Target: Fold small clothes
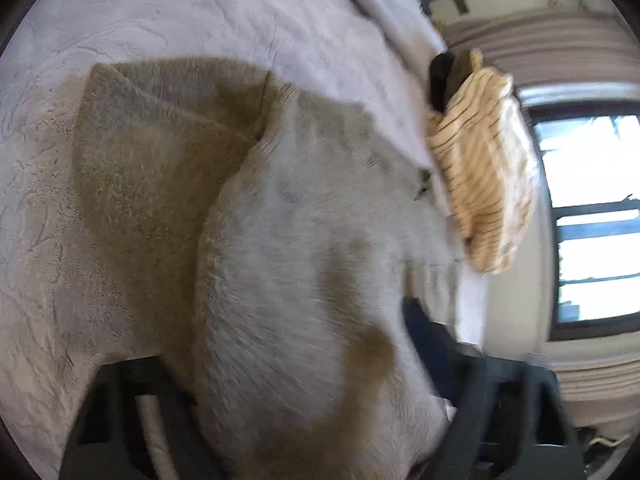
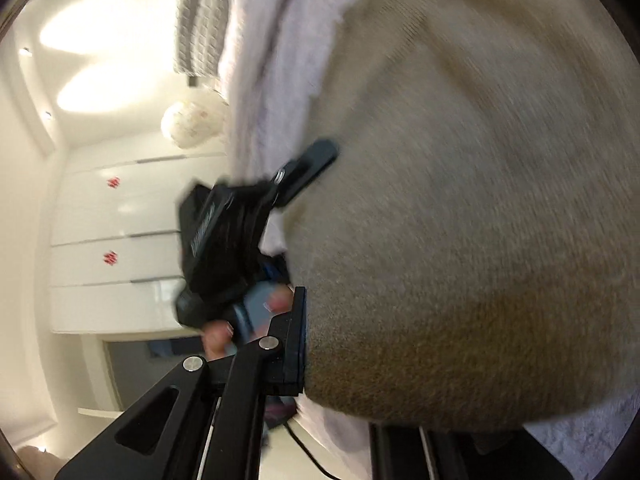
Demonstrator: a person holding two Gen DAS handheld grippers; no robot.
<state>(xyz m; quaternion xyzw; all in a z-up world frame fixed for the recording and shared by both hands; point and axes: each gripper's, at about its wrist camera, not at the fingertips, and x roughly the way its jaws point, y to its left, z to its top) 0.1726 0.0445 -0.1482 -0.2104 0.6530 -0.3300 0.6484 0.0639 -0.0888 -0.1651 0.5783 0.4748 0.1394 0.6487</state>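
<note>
A beige knit garment (image 1: 280, 220) lies on a lilac fuzzy blanket (image 1: 180, 12), with one part folded over another on its left side. My left gripper (image 1: 288, 360) straddles the garment's near edge, jaws wide and open, cloth bulging between them and hiding the left fingertip. In the right wrist view the same garment (image 2: 480, 200) fills the frame. My right gripper (image 2: 316, 344) is shut on its edge, and the far finger is hidden under the cloth. One left gripper finger (image 2: 318, 156) rests on the garment's rim there, and a person's hand (image 2: 276, 300) holds its blue handle.
A cream striped garment (image 1: 480, 184) sits heaped at the bed's far right edge with a dark item (image 1: 440, 76) behind it. Beyond are a window (image 1: 592, 220) and curtains. White wardrobe doors (image 2: 120, 240), a patterned pillow (image 2: 200, 20) and a black cable (image 2: 304, 452) show left of the bed.
</note>
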